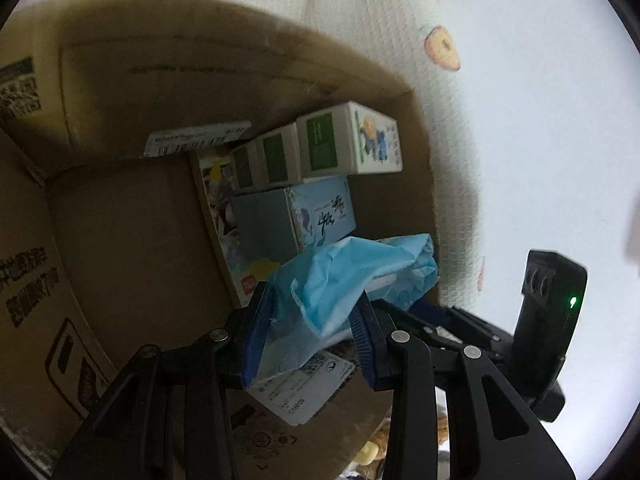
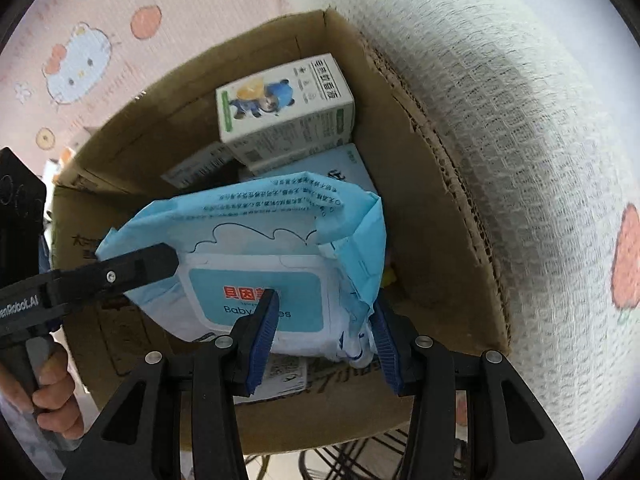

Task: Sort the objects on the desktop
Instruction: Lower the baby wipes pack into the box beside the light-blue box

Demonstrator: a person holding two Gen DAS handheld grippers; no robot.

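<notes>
Pack of baby wipes (image 2: 256, 280), light blue wrapper with a white flip lid, sits over the open cardboard box (image 2: 440, 208), held by both my tongs at once. My right tongs (image 2: 324, 340) pinch the near right end of the pack: blue pads pressed onto the crumpled wrapper edge, one pad lying across the lid label, the other on the outer side. Gripping, not closed empty. My left tongs (image 1: 312, 328) clamp the pack's other end; in the left wrist view the blue wrapper (image 1: 340, 280) bunches up between the two blue pads, both touching it. In the right wrist view one black finger of the left tongs lies over the pack's left top corner, and my left hand (image 2: 52, 396) shows at the frame's lower left, wrapped around the handle.

Pack is tilted, inside the box's rim, above the stuff already in there. Behind it: a white-green carton (image 2: 284, 100) with a cartoon bear, standing on a pale blue box (image 1: 320, 216). Two more green-sided cartons (image 1: 264, 160) line up next to it. A flat printed package (image 1: 218, 216) leans beside them. White labelled card (image 1: 304, 388) lies on the box floor under the pack. The box stands on a pink-and-white cartoon mat (image 2: 80, 64).
</notes>
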